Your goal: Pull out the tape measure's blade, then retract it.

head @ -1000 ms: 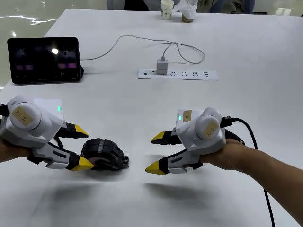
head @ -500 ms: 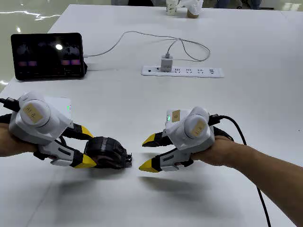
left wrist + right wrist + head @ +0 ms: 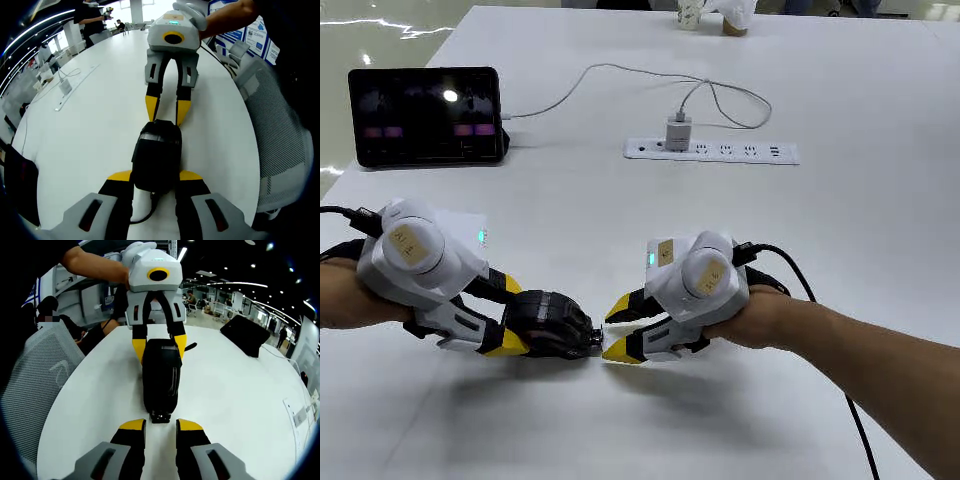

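**White counter, tape measure between two claws**

White counter point(image 3: 820, 230) carries a dark tablet point(image 3: 428, 115) and a power strip point(image 3: 710, 150) at the back. Nearer, the left claw point(image 3: 512, 315) clamps the black tape measure point(image 3: 548, 322) by its sides. The right claw point(image 3: 616, 328) sits just beside the case's mouth, its jaws parted narrowly and holding nothing. The right gripper view shows the blade's end hook point(image 3: 160, 416) just ahead of those tips. From the left gripper view the case hides it. Contact with the hook cannot be told.
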Demonstrator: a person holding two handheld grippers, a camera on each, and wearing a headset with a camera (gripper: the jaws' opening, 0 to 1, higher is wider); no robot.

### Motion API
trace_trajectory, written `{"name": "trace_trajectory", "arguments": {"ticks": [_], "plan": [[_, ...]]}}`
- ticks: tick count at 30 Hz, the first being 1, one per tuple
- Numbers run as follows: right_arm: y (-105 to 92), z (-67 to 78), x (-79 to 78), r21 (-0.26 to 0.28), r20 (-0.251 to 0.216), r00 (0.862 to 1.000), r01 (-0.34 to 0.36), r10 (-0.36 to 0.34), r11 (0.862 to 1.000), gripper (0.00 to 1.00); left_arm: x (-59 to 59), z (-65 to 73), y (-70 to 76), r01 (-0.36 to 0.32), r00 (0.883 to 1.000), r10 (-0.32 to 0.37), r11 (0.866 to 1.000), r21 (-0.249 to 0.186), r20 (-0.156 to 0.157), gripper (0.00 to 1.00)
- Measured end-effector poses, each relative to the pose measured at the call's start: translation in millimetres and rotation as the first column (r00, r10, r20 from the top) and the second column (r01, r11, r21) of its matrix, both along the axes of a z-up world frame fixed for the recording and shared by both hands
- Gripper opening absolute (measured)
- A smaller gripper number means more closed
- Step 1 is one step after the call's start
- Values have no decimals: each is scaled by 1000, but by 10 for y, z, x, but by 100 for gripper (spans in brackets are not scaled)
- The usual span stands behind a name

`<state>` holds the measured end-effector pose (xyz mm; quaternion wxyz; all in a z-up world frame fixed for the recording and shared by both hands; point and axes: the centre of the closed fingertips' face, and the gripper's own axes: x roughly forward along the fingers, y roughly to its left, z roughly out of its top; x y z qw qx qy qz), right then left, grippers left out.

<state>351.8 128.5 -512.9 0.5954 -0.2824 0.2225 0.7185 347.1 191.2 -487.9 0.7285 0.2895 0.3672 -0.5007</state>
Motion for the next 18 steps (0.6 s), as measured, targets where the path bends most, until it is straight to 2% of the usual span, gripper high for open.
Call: {"name": "trace_trajectory", "arguments": {"ticks": [8, 18], "plan": [[51, -63, -6, -17, 5, 1000, -24, 25, 1000, 15, 9, -2, 4, 25, 1000, -25, 1000, 2, 4, 26], [90, -99, -10, -27, 8, 1000, -23, 23, 999, 12, 7, -12, -1, 23, 1000, -23, 1000, -5, 0, 25]]}}
